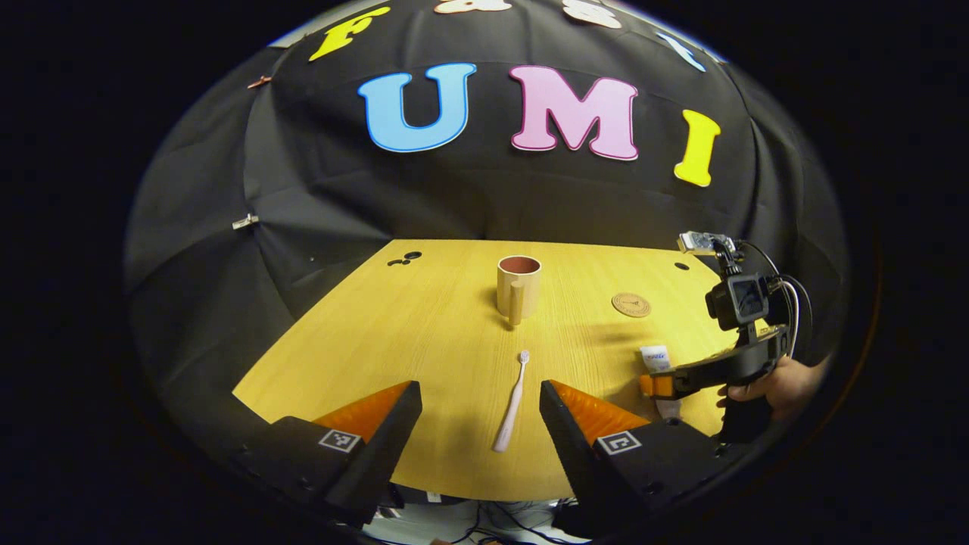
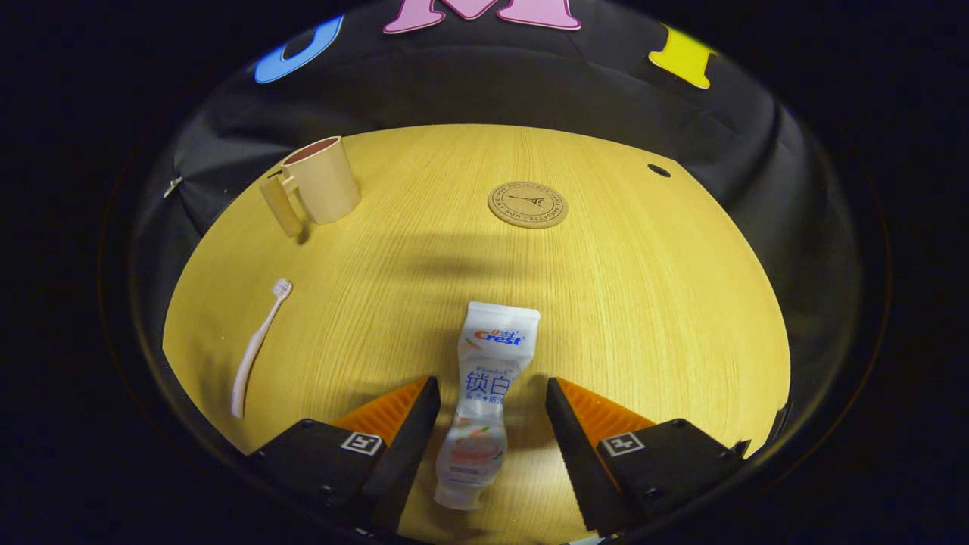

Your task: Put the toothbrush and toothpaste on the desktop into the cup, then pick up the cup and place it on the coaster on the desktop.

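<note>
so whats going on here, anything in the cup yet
Nothing yet. A person holds a gripper in each hand over the desktop. The left gripper is open around the toothbrush, and the right gripper is open around the toothpaste; both things lie flat. The cup stands upright farther back, apart from the bare coaster.

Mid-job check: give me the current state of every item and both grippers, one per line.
toothbrush: lying flat on the desktop, between the left gripper's fingers, ungrasped.
toothpaste: lying flat, between the right gripper's fingers, ungrasped.
cup: upright, empty.
coaster: flat, nothing on it.
left gripper: open.
right gripper: open.
</note>
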Available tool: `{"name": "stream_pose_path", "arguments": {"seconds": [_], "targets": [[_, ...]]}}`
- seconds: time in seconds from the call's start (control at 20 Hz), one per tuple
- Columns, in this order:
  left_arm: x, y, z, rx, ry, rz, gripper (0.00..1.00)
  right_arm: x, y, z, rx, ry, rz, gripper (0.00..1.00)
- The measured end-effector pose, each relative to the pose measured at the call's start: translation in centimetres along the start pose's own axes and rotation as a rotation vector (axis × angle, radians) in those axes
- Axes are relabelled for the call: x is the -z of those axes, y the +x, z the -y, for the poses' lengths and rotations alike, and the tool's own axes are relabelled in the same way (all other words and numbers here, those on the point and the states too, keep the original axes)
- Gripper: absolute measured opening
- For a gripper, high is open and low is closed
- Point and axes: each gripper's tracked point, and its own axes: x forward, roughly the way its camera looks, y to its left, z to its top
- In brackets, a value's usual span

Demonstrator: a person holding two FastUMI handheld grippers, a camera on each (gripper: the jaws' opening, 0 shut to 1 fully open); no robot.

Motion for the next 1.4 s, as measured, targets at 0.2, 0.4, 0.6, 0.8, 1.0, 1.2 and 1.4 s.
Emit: {"name": "stream_pose_path", "arguments": {"seconds": [0.2,0.4,0.6,0.8,1.0,1.2,1.4], "targets": [[-0.1,-0.1,0.5,0.014,0.033,0.007,0.97,0.3,0.2,0.2,0.007,0.041,-0.059,0.39],[0.3,0.1,1.5,0.027,0.031,0.001,0.98,0.4,0.0,0.2,-0.024,-0.003,-0.124,0.37],[0.6,0.7,2.0,0.024,0.002,-0.012,0.98,0.6,0.0,0.3,-0.067,-0.051,-0.131,0.41],[0.8,2.1,2.7,0.048,-0.034,-0.029,0.98,0.8,-0.5,1.1,-0.092,-0.071,-0.141,0.14],[1.2,4.7,3.4,0.084,-0.042,-0.071,0.98,-0.8,-2.3,2.7,-0.112,-0.074,-0.084,0.27],[3.0,7.8,4.0,0.122,-0.048,-0.174,0.98,-2.7,-4.6,3.9,-0.156,-0.044,-0.006,0.27],[5.5,10.4,3.4,0.113,-0.015,-0.297,0.98,-4.2,-6.4,5.1,-0.181,-0.023,0.060,0.27]]}}
